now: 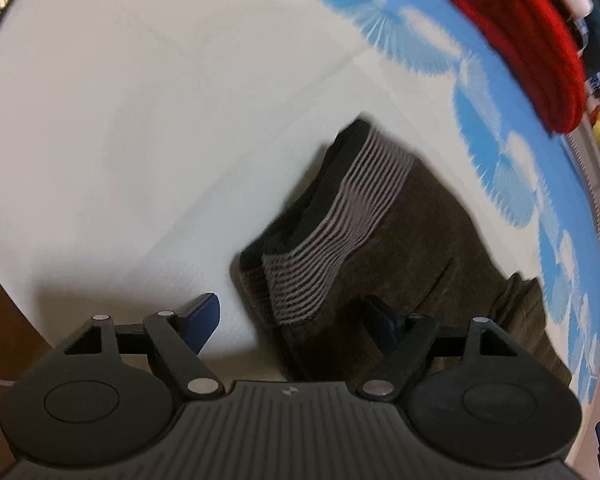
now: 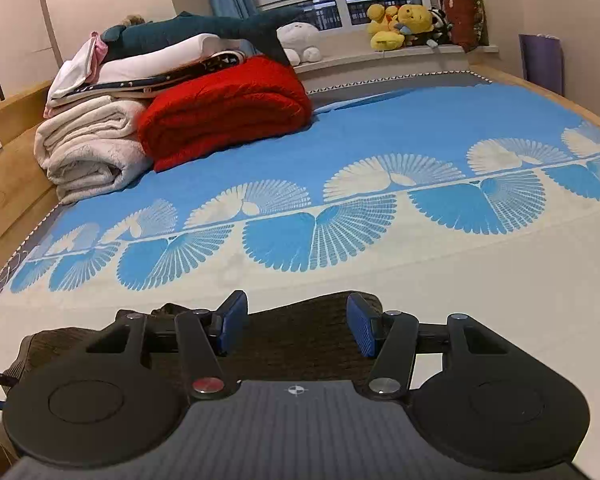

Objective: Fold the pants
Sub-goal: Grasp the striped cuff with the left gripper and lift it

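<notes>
Brown pants [image 1: 400, 240] lie under both open tongs [image 2: 296, 326].

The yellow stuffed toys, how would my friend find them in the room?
Look past the blue and cream patterned bedspread to the window ledge at the back. The huddle of yellow plush toys sits there, right of a white plush toy. Nothing else on the ledge is bright yellow.

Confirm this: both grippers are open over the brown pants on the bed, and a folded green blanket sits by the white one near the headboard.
One thing is wrong: the folded blanket beside the white blanket is red, not green, as the right wrist view shows. The rest holds: the left gripper and right gripper are open over the brown pants on the bed.
</notes>
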Tool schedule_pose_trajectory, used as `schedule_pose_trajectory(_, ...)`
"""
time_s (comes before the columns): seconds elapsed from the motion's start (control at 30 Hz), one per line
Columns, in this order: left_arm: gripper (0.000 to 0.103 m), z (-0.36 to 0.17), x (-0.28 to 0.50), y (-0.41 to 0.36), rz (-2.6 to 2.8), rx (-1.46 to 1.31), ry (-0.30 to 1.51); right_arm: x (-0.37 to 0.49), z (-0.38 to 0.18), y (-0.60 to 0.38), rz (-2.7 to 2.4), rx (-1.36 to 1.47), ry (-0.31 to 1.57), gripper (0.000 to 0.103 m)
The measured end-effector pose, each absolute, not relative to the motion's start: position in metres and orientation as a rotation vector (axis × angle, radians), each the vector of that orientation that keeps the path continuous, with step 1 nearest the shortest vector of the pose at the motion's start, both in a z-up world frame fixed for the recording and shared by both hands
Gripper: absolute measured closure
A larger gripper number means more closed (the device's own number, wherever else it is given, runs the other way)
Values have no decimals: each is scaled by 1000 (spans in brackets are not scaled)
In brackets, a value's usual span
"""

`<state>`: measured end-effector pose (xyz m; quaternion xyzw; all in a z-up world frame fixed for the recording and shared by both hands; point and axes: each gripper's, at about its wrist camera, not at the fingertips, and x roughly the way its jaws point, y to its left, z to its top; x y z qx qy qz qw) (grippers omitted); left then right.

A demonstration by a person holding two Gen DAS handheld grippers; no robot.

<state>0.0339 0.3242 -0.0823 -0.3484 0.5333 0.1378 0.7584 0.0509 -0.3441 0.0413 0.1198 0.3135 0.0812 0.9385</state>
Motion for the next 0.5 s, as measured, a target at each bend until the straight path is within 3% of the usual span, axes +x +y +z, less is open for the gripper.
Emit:
schedule_pose_trajectory(0.13,18,-84,47,318,266,-738,1146,50,39,-337,192,219,685,45)
schedule_pose_trajectory(0.4,18,-86,59,299,294,-656,1145,63,-1,-312,280,139,991,45)
schedule_pose_trajectory(0.5,24,-84,58,298,324,-655,1139,62,-17,-298,271,34,1070,45)
